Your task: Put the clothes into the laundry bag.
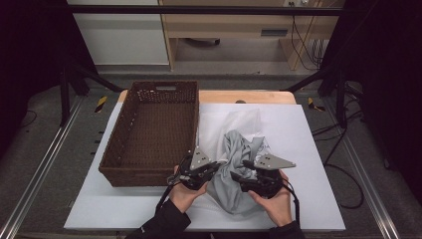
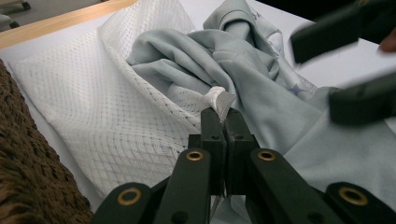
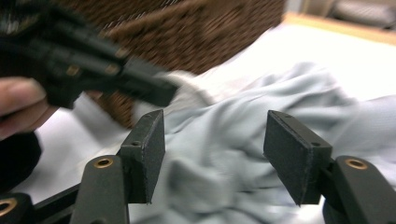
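A wooden-edged bench (image 1: 249, 96) is carrying a white board (image 1: 308, 149) that is covering most of its top. Lying on the board, a brown wicker basket (image 1: 149, 134) is sitting just beyond the left tool (image 1: 215, 167), and white mesh fabric (image 2: 116, 107) with a crumpled grey garment (image 1: 234, 191) is spreading between both tools.

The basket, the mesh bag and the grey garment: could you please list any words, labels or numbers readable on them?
None can be read.
Wicker basket: no label or writing shows.
White mesh laundry bag: no print shows.
Grey garment: faint star shapes, no letters.
Shelf unit's front plate: too small to read.
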Demonstrator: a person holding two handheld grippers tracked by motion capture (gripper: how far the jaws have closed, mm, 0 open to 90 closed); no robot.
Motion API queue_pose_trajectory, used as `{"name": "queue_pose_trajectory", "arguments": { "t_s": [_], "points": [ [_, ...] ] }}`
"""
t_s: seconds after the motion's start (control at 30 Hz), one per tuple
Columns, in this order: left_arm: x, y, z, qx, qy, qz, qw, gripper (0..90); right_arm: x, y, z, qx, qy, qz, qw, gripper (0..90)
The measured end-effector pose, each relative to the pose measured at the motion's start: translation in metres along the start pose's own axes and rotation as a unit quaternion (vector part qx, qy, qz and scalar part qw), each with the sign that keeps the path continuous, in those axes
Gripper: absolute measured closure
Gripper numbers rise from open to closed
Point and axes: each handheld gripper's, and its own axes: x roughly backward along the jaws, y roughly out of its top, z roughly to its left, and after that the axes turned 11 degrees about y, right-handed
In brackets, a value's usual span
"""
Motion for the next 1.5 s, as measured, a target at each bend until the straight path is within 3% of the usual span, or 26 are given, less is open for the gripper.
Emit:
{"name": "queue_pose_trajectory", "arguments": {
  "t_s": [0.07,0.13,0.17,0.23,0.33,0.43,0.57,0.63,0.73,0.87,1.0,1.17,1.3,1.4,1.5],
  "points": [
    [0.0,0.0,0.0,0.0,-0.001,0.0,1.0,88.5,0.01,0.002,-0.007,-0.006,-0.028,-0.012,0.9995,39.3],
    [0.0,0.0,0.0,0.0,-0.002,0.001,1.0,88.5,0.014,-0.002,-0.017,-0.008,-0.08,0.004,0.9967,39.1],
    [0.0,0.0,0.0,0.0,-0.002,0.001,1.0,88.5,0.013,-0.004,-0.021,-0.011,-0.092,0.011,0.9956,39.1],
    [-0.001,0.0,0.0,0.0,-0.003,0.002,1.0,88.5,0.007,-0.013,-0.032,-0.03,-0.099,0.036,0.994,39.1],
    [-0.002,0.0,0.0,-0.002,-0.004,0.003,1.0,88.5,-0.013,-0.025,-0.04,-0.043,-0.084,0.074,0.9927,42.0],
    [-0.003,-0.001,-0.002,-0.006,-0.003,0.006,1.0,88.5,-0.024,-0.03,-0.04,-0.032,-0.086,0.092,0.9915,53.4],
    [-0.004,-0.002,-0.003,-0.005,-0.005,0.008,0.9999,88.5,-0.017,-0.029,-0.04,-0.021,-0.102,0.09,0.9904,86.5],
    [-0.004,-0.001,-0.002,-0.003,-0.006,0.009,0.9999,88.5,-0.009,-0.026,-0.038,-0.03,-0.09,0.068,0.9932,88.7],
    [-0.005,-0.001,-0.001,0.002,-0.009,0.011,0.9999,88.5,0.008,-0.013,-0.027,-0.017,-0.051,0.016,0.9984,88.9],
    [-0.004,0.0,0.0,0.006,-0.009,0.012,0.9999,88.5,0.014,0.001,-0.004,0.015,0.011,-0.014,0.9997,88.5],
    [-0.002,0.001,0.001,0.01,-0.009,0.009,0.9999,88.5,-0.006,0.001,0.014,0.03,0.074,0.014,0.9967,88.2],
    [0.003,0.006,0.004,0.017,-0.01,-0.002,0.9998,88.7,-0.041,-0.013,0.019,0.031,0.091,0.076,0.9925,88.0],
    [0.005,0.008,0.002,0.012,-0.015,-0.003,0.9998,88.9,-0.062,-0.021,0.014,0.022,0.062,0.096,0.9932,88.2],
    [0.004,0.008,-0.001,0.009,-0.017,0.0,0.9998,88.9,-0.071,-0.021,0.008,0.021,0.011,0.084,0.9962,88.5],
    [0.002,0.006,-0.002,0.004,-0.016,0.004,0.9999,88.8,-0.077,-0.023,0.005,0.022,-0.018,0.073,0.9969,88.4]
  ]
}}
